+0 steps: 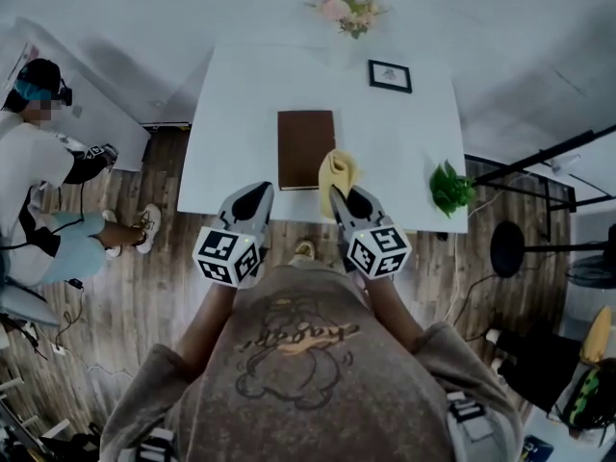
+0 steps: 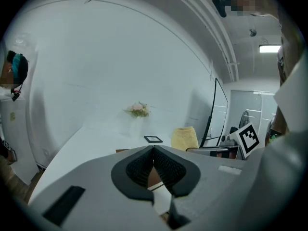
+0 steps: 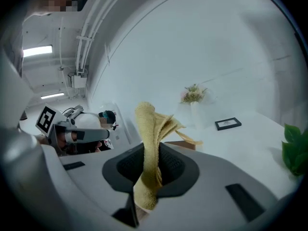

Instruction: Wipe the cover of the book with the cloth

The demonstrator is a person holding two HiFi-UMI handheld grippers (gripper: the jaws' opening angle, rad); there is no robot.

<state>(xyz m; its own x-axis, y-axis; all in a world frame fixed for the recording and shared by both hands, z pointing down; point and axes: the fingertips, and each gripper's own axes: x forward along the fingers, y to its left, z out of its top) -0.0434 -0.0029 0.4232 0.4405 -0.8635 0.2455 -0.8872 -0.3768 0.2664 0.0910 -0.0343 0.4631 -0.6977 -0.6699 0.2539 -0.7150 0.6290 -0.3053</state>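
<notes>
A brown book (image 1: pixel 306 149) lies closed on the white table (image 1: pixel 404 152), near its front edge. My right gripper (image 1: pixel 345 198) hovers just right of the book's near corner, shut on a yellow cloth (image 1: pixel 338 171) that sticks up out of the jaws. In the right gripper view the cloth (image 3: pixel 151 143) stands folded between the pads, with the book (image 3: pixel 180 144) behind it. My left gripper (image 1: pixel 252 200) is at the table's front edge, left of the book, shut with nothing in it. In its own view the left gripper (image 2: pixel 153 149) has its tips touching.
A small black picture frame (image 1: pixel 390 75) and a vase of flowers (image 1: pixel 350 8) stand at the back of the table. A green plant (image 1: pixel 449 188) sits at the front right corner. A seated person (image 1: pixel 38 191) is off to the left, and stands and cables are on the right.
</notes>
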